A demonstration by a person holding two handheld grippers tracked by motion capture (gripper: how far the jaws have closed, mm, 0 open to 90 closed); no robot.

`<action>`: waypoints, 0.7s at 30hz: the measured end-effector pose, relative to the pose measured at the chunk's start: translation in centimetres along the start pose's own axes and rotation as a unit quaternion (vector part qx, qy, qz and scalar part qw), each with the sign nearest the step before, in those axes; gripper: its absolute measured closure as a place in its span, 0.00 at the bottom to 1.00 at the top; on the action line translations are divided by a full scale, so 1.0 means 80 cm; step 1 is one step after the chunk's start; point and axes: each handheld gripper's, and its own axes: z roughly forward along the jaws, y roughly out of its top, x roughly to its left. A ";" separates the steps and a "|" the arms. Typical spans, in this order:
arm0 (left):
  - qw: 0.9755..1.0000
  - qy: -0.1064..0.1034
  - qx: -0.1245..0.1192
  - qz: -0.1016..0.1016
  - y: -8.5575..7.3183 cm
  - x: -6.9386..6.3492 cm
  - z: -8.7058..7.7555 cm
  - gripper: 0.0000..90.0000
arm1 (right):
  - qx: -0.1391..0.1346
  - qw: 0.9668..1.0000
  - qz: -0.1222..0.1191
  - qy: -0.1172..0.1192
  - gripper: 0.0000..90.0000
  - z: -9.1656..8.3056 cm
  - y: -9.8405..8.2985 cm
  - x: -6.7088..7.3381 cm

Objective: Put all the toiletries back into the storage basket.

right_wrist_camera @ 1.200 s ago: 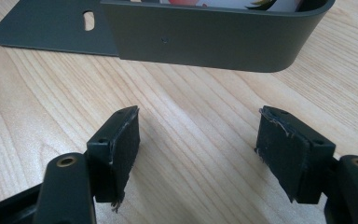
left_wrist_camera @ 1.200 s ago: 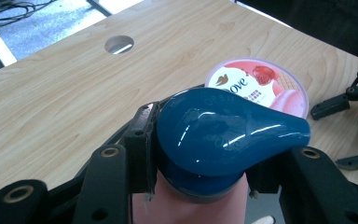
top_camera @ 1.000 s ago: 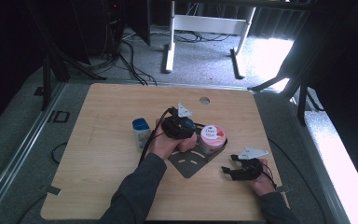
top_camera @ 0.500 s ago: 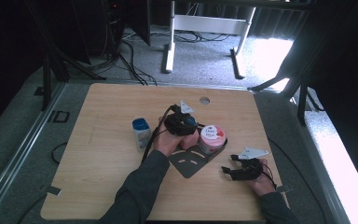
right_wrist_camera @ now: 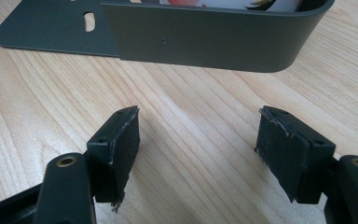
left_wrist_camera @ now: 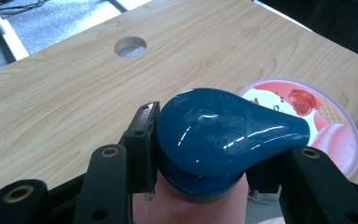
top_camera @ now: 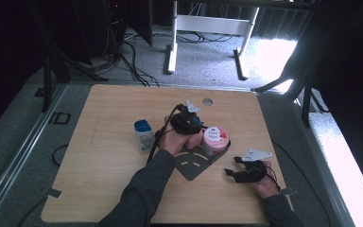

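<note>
Presently, at the near edge of the wooden table (top_camera: 99, 156), the right gripper (top_camera: 232, 173) is resting at about five o'clock of centre, its jaws standing wide apart with bare wood between them, and in the right gripper view its pads (right_wrist_camera: 116, 140) are facing the upright wall of the dark metal bracket (right_wrist_camera: 205, 42) just beyond. Near centre, the left gripper (left_wrist_camera: 205, 154) is clamping the pink bottle with the blue cap (left_wrist_camera: 223, 135) just below that cap. The Dove tub (top_camera: 215, 140) is sitting inside the bracket at three o'clock of the bottle, just beside it. A small blue-capped bottle (top_camera: 143, 136) is standing apart at nine o'clock. Farther off, a round hole (top_camera: 207, 101) is showing at twelve o'clock.
</note>
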 end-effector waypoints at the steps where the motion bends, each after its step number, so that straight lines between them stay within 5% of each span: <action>1: 1.000 0.001 0.000 -0.001 0.001 0.000 0.001 0.59 | 0.000 1.000 0.000 0.000 0.33 0.000 0.000 0.000; 21: 1.000 0.004 -0.014 -0.024 0.009 0.009 0.014 0.59 | 0.000 1.000 -0.002 0.001 0.33 0.000 0.000 0.000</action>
